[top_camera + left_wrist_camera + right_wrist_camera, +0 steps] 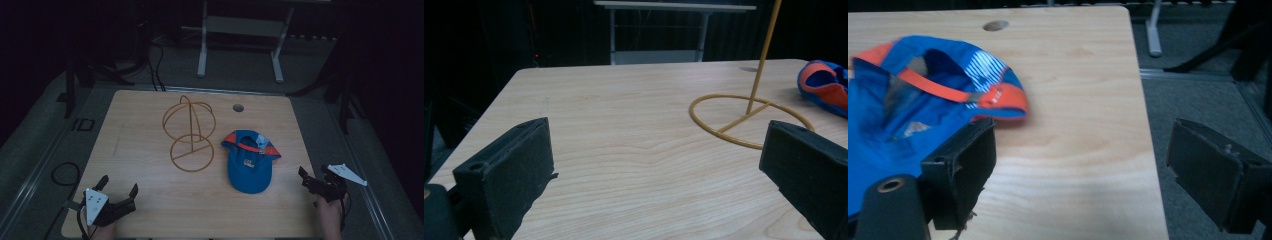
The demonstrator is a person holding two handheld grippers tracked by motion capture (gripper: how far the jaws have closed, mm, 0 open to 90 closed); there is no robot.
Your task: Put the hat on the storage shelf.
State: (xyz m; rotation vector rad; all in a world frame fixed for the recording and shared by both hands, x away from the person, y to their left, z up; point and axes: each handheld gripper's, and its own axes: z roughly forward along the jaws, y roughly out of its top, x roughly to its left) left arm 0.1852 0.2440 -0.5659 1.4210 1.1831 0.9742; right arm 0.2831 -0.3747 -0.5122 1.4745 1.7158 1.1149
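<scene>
Both the left gripper [118, 192] and the right gripper [315, 176] hold their jaws wide apart over the desk [150, 200], gripping nothing, while the blue cap [249, 161] lies upside down beside the wire stand [190, 133], its striped inner label clear in the right gripper view.

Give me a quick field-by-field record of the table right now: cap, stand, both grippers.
cap: blue cap with orange trim, lying underside up on the table, right of centre
stand: yellow wire hat stand, upright, bare, just left of the cap and apart from it
left gripper: left gripper near the front left corner, jaws apart, holding nothing
right gripper: right gripper at the table's right edge, jaws apart, holding nothing, close beside the cap
table hole: round hole near the far edge
</scene>
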